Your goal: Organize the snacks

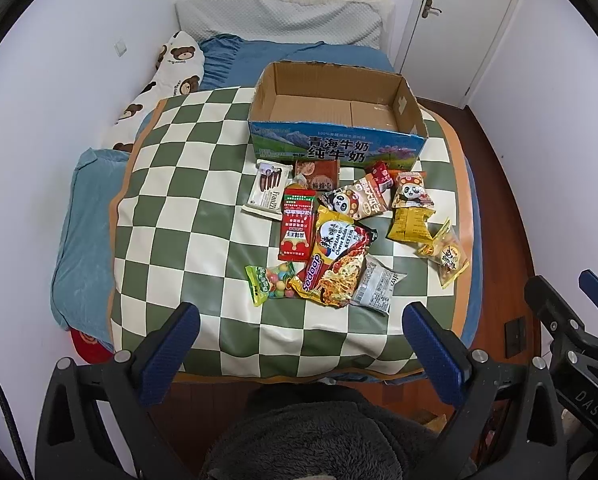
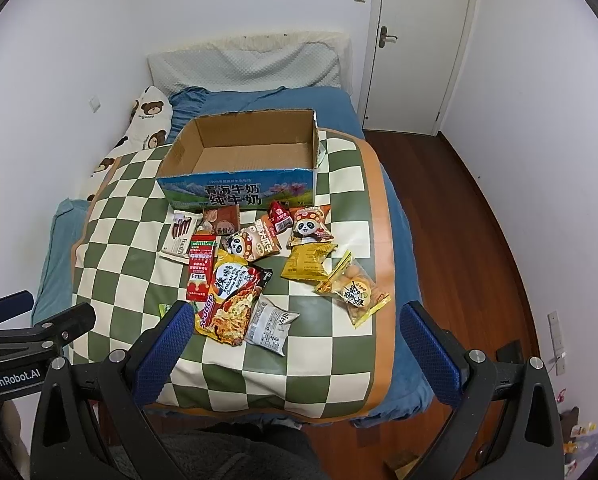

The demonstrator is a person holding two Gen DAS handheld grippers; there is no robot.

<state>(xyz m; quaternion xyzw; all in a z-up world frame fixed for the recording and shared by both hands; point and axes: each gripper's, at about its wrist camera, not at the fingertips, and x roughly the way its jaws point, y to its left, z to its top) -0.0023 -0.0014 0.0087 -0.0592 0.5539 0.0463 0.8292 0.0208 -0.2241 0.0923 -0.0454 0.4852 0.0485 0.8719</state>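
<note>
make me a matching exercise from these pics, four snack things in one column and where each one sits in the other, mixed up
Things
1. cardboard box
2. candy bag
3. Franzzi wafer pack
4. clear bag with yellow edges

Places
A. right end of the snack pile, near the mat's orange border
B. far side of the checkered mat, behind all the snacks
C. near-left corner of the pile, beside the noodle packet
D. far-left corner of the pile, just in front of the box

Pairs: 1-B, 2-C, 3-D, 4-A
</note>
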